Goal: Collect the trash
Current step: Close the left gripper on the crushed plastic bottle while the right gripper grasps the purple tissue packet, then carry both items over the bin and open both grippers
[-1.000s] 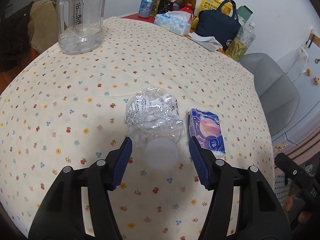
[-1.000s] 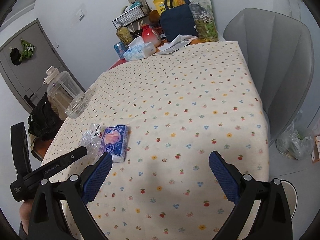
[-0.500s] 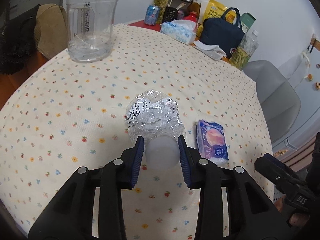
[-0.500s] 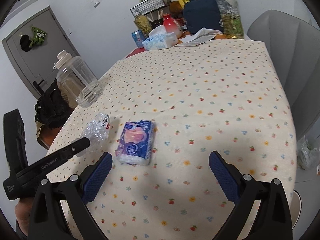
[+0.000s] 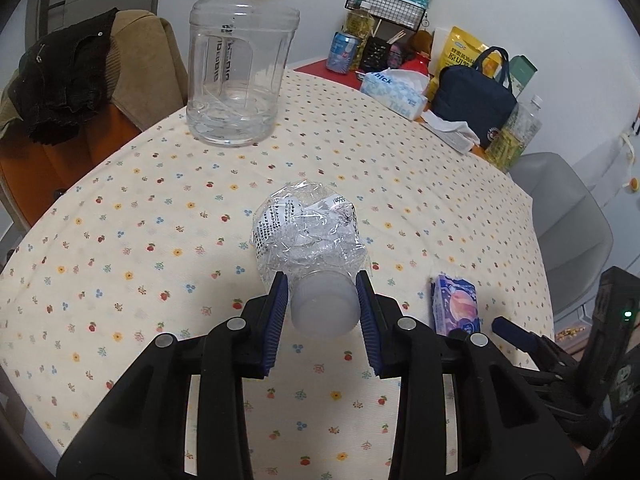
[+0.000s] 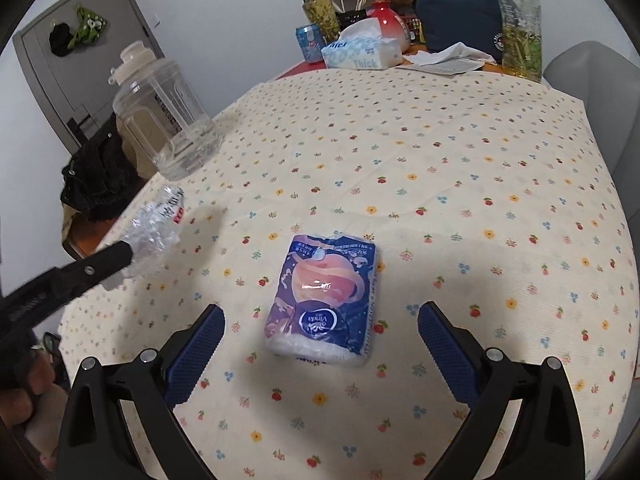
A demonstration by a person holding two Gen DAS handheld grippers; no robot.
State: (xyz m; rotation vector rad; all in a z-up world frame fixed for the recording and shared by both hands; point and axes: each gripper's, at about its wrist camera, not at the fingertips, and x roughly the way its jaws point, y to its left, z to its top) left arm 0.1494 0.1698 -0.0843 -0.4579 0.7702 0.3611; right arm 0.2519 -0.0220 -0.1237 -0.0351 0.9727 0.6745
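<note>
My left gripper [image 5: 322, 284] is shut on a crushed clear plastic bottle [image 5: 308, 236] by its white cap end and holds it above the flowered tablecloth [image 5: 160, 240]. The bottle also shows at the left of the right wrist view [image 6: 154, 228], off the cloth. A blue and pink tissue pack [image 6: 322, 300] lies flat on the cloth; it also shows in the left wrist view [image 5: 456, 304]. My right gripper [image 6: 320, 324] is open, its fingers either side of the pack's near end, not touching it.
A large clear water jug [image 5: 240, 68] stands at the far left of the table. A tissue box [image 5: 394, 88], a navy bag [image 5: 474, 100], bottles and a can crowd the far edge. A grey chair [image 5: 568, 216] stands at the right, a clothes-draped chair [image 5: 80, 80] at the left.
My left gripper closed on the bottle's cap end and lifted it off the cloth. My right gripper moved in toward the tissue pack and now straddles it, still open.
</note>
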